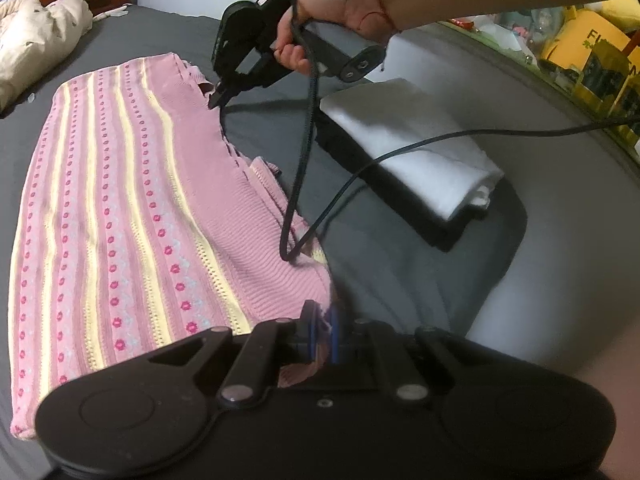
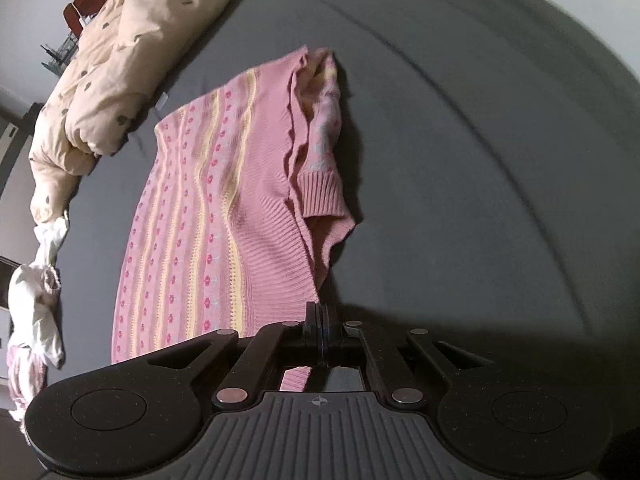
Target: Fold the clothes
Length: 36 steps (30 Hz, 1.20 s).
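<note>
Left tool [image 1: 321, 334] pinching pink sweater [image 1: 120, 208] edge | right tool [image 2: 320, 330] pinching sweater hem

Both wrist views close, sharing sweater [image 1: 120, 216]

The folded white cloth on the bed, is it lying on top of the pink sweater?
No. The folded white cloth rests on a dark flat item on the grey bed, apart from the pink sweater.

The sweater [image 1: 132, 208] lies on the bed [image 1: 400, 280], folded clothes [image 1: 412, 148] to its right, a quilt [image 2: 116, 60] behind.
</note>
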Each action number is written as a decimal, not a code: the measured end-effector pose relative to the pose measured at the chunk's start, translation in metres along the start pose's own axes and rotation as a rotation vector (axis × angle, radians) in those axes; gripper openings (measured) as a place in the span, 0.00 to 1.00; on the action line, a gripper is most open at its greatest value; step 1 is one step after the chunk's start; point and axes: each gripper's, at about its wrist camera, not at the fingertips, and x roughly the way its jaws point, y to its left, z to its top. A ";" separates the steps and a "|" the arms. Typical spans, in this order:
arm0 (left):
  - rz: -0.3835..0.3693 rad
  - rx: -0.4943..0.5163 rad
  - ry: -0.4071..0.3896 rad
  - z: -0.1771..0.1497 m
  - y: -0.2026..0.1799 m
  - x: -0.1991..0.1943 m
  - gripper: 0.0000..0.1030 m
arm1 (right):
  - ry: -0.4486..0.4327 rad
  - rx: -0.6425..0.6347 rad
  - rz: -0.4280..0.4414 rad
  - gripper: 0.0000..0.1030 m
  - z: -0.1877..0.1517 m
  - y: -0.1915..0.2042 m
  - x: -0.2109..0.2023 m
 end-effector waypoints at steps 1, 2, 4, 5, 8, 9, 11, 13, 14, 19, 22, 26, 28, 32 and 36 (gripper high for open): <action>0.000 0.001 0.004 -0.001 0.000 0.001 0.07 | 0.009 -0.010 -0.011 0.00 -0.001 -0.001 0.000; 0.001 0.002 0.008 -0.001 0.000 0.002 0.07 | 0.016 -0.005 -0.007 0.00 -0.001 -0.004 -0.001; 0.009 -0.002 0.018 -0.001 0.001 0.006 0.07 | 0.031 0.005 0.002 0.01 -0.001 -0.009 -0.001; 0.013 -0.004 0.023 -0.001 0.001 0.008 0.07 | 0.036 0.008 0.006 0.01 -0.001 -0.011 -0.002; 0.008 -0.035 0.024 0.000 0.004 0.010 0.07 | -0.002 -0.038 -0.005 0.02 0.010 -0.006 -0.014; 0.006 -0.038 0.023 0.001 0.003 0.011 0.07 | -0.015 -0.058 0.008 0.02 0.016 -0.001 -0.018; 0.003 -0.039 0.023 0.002 0.003 0.012 0.07 | -0.021 -0.099 0.052 0.02 0.031 0.010 -0.021; 0.001 -0.041 0.024 0.003 0.003 0.012 0.07 | -0.036 -0.156 0.083 0.02 0.053 0.027 -0.018; 0.000 -0.042 0.025 0.004 0.003 0.012 0.07 | -0.042 -0.170 0.091 0.02 0.064 0.034 -0.013; 0.003 -0.045 0.033 0.004 0.003 0.012 0.07 | -0.042 -0.212 0.067 0.03 0.125 0.053 0.025; 0.004 -0.056 0.033 0.004 0.003 0.012 0.07 | -0.014 -0.205 0.010 0.03 0.156 0.054 0.049; 0.007 -0.066 0.033 0.005 0.004 0.013 0.07 | 0.007 -0.224 -0.033 0.03 0.179 0.053 0.059; 0.008 -0.069 0.036 0.005 0.004 0.014 0.07 | 0.034 -0.190 -0.020 0.03 0.186 0.048 0.063; 0.007 -0.071 0.042 0.006 0.004 0.016 0.07 | 0.130 -0.169 -0.060 0.03 0.192 0.042 0.078; 0.008 -0.082 0.048 0.006 0.005 0.018 0.07 | 0.185 -0.158 -0.084 0.03 0.193 0.037 0.086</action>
